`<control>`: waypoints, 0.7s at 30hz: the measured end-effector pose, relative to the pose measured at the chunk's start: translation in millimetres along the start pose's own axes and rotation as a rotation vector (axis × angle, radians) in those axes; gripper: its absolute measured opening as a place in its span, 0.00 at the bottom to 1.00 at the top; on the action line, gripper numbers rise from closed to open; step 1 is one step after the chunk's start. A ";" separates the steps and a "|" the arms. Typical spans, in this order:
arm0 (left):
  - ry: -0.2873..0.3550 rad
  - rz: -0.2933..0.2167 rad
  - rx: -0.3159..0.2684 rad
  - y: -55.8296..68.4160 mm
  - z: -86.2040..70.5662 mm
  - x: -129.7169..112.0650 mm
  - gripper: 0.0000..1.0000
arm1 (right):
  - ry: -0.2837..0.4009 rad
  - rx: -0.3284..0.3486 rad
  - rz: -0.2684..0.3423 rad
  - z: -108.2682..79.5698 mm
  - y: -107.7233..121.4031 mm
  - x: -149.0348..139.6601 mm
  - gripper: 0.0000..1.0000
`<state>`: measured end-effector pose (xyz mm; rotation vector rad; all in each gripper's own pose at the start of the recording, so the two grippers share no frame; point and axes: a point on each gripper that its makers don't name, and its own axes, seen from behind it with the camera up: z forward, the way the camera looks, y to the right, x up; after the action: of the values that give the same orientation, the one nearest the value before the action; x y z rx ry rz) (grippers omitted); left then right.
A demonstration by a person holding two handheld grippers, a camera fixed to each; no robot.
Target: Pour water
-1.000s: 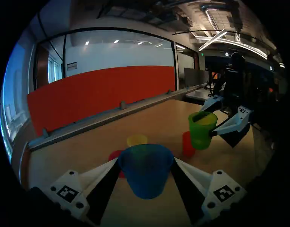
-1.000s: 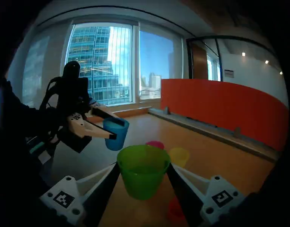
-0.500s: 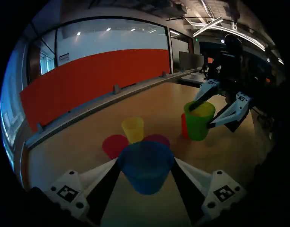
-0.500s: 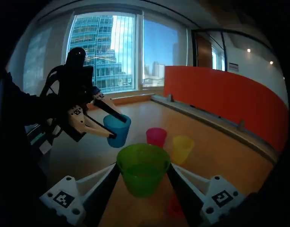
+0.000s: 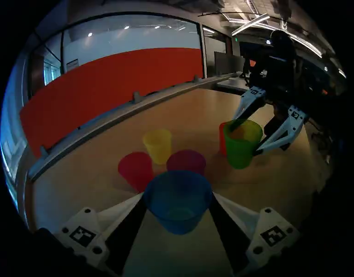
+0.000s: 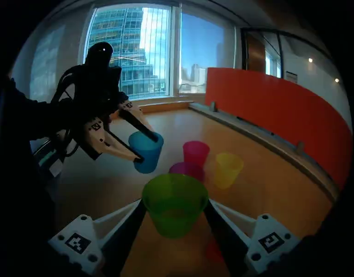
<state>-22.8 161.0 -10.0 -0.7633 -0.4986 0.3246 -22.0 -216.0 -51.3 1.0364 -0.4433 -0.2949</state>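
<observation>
Bright window (image 6: 130, 51) backlight, dim foreground, strong fisheye distortion at edges.

My right gripper (image 6: 175, 204) squeezes a green cup (image 6: 175, 219) at the bottom middle. At the left, my left gripper (image 6: 146, 148) grips a blue cup (image 6: 151, 160). A pink cup (image 6: 195, 153), a purple cup (image 6: 185, 169) and a yellow cup (image 6: 228, 169) stand together in the middle.

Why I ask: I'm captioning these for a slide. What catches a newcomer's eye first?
Up front, the left gripper clamps a blue cup and the right gripper clamps a green cup, both over a wooden table. On it stand a yellow cup, a red cup and a purple cup. A bright orange wall runs along the table's far side.
</observation>
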 end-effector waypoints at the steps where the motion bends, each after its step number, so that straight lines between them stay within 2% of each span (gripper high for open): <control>1: -0.006 0.003 -0.004 0.4 0.6 -1.8 0.89 | -0.006 0.002 -0.003 0.9 -0.3 -1.6 0.90; 21: -0.103 0.040 -0.043 1.4 20.1 -30.2 0.89 | -0.104 0.016 -0.054 15.9 -2.3 -28.7 0.91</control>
<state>-59.1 159.9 -8.0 -0.8015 -0.5894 0.3932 -54.9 -216.6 -52.5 1.0533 -0.5122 -0.3952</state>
